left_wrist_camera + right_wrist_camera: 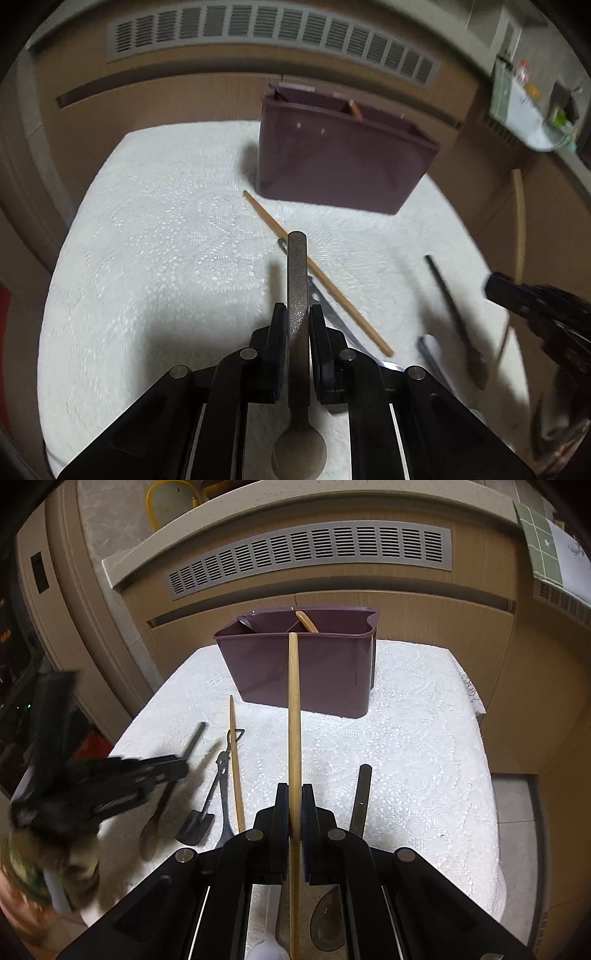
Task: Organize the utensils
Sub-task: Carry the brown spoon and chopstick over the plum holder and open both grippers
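My left gripper [297, 314] is shut on a metal spoon [297, 280], handle pointing forward, bowl toward the camera, held above the white cloth. My right gripper [294, 797] is shut on a wooden chopstick [294, 716] that points at the purple utensil holder [303, 672]. The holder [340, 158] stands at the far side of the cloth, with a wooden utensil [307, 622] inside. A second wooden chopstick [314, 269] lies on the cloth ahead of the left gripper. The left gripper shows blurred in the right wrist view [110, 779].
On the white cloth [424, 738] lie a dark spoon [360, 797], a small black shovel-shaped utensil [201, 812], a dark fork-like tool [225, 771], the loose chopstick [236, 768] and a white plastic spoon [267, 949]. Wooden cabinets with a vent grille [310, 554] stand behind.
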A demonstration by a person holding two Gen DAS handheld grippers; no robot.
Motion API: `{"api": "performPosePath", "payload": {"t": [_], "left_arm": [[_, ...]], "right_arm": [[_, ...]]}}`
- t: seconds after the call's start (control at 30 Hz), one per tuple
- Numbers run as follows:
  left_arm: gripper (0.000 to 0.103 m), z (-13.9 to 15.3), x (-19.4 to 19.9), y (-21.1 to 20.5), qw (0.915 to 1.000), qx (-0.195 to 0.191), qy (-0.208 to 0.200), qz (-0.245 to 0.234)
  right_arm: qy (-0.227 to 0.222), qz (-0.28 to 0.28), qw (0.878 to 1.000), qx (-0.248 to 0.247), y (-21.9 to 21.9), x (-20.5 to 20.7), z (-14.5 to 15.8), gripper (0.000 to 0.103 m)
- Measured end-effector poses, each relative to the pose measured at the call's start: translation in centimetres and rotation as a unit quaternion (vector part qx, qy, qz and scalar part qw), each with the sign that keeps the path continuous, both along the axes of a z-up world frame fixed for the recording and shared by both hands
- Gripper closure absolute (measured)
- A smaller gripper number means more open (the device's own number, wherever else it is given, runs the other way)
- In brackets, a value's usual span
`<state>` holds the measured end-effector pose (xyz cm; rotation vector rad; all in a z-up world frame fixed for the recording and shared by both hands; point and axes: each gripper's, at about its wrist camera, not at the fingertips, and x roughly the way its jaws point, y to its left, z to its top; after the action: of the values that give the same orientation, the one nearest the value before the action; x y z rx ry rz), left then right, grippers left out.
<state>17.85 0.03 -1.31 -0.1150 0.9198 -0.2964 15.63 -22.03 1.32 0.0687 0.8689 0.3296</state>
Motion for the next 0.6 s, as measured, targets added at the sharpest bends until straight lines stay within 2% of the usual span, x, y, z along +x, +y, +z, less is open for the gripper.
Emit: {"api": "performPosePath", "payload": {"t": [0.07, 0.2, 0.3, 0.4, 0.47, 0.53, 0.6], "left_arm": [[0.091, 1.3, -1.2, 0.5, 0.9996, -0.022, -0.019, 0.003], [0.091, 5.4, -2.2, 1.1, 0.9964, -0.037, -0.076, 0.007], [0.090, 9.2, -1.2, 0.9, 0.9910, -0.046, -0.125, 0.007], [0.090, 13.3, 0.8, 0.5, 0.9821, -0.051, -0.182, 0.000], [0.090, 16.3, 2.5, -0.1, 0.9714, -0.057, -0.230, -0.007], [0.090, 18.0, 4.5, -0.9, 0.9629, -0.064, -0.262, -0.011], [0.090, 19.5, 7.1, -1.4, 0.9552, -0.077, -0.285, -0.010]], "right_arm": [[-0.003, -0.005, 1.000, -0.002, 0.0, -0.1, 0.3, 0.098], [-0.011, -0.006, 1.000, 0.005, -0.2, -0.2, 1.2, 0.098], [-0.030, -0.006, 0.999, 0.017, -0.3, 0.0, 3.0, 0.098], [-0.085, -0.005, 0.996, 0.009, -0.2, 1.3, 7.3, 0.098], [-0.129, -0.002, 0.992, 0.009, -0.2, 2.9, 11.1, 0.098], [-0.172, -0.010, 0.985, 0.005, -0.3, 4.7, 14.1, 0.098], [-0.196, -0.021, 0.980, 0.010, -0.5, 6.8, 16.1, 0.098]]}}
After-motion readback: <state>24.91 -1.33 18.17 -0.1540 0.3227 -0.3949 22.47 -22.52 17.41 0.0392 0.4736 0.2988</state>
